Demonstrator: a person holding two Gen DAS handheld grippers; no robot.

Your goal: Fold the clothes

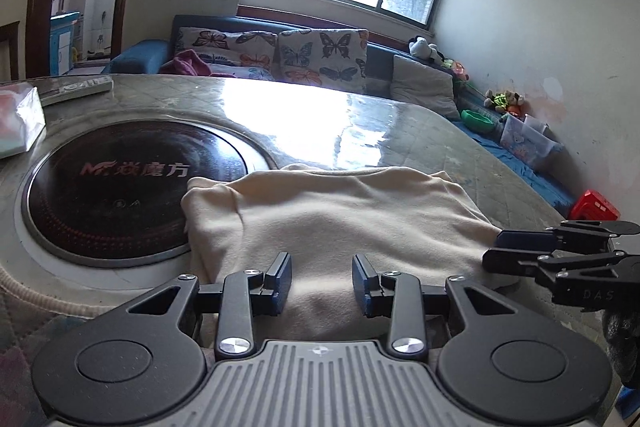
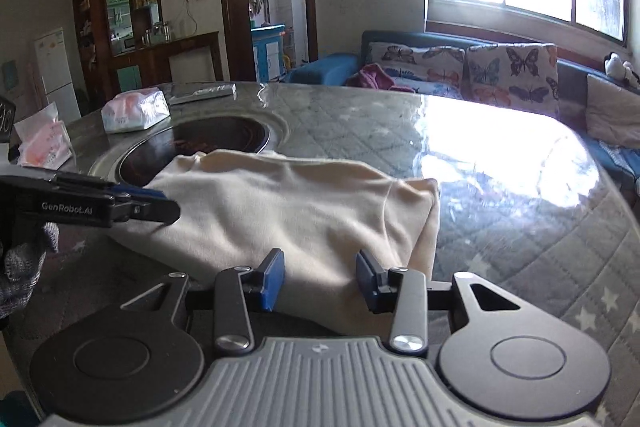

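Note:
A cream garment [image 1: 328,223] lies folded into a thick rectangle on the glass-topped table [image 1: 400,131]. My left gripper [image 1: 322,283] hovers over its near edge, jaws apart, with flat cloth showing between the blue pads [image 1: 280,279] and nothing pinched. From the right wrist view the same garment [image 2: 288,211] fills the middle, and my right gripper [image 2: 320,281] stands open over its near right corner. Each gripper shows in the other's view: the right gripper [image 1: 494,251] at the garment's right edge, the left gripper [image 2: 168,205] at its left edge, held by a gloved hand [image 2: 24,267].
A round dark cooktop [image 1: 120,187] is set into the table, and the garment's far left corner overlaps it. Tissue packs [image 2: 134,115] and a remote [image 1: 80,89] lie at the far side. A sofa with butterfly cushions [image 1: 320,55] stands behind, and a red stool [image 1: 594,205] sits at the right.

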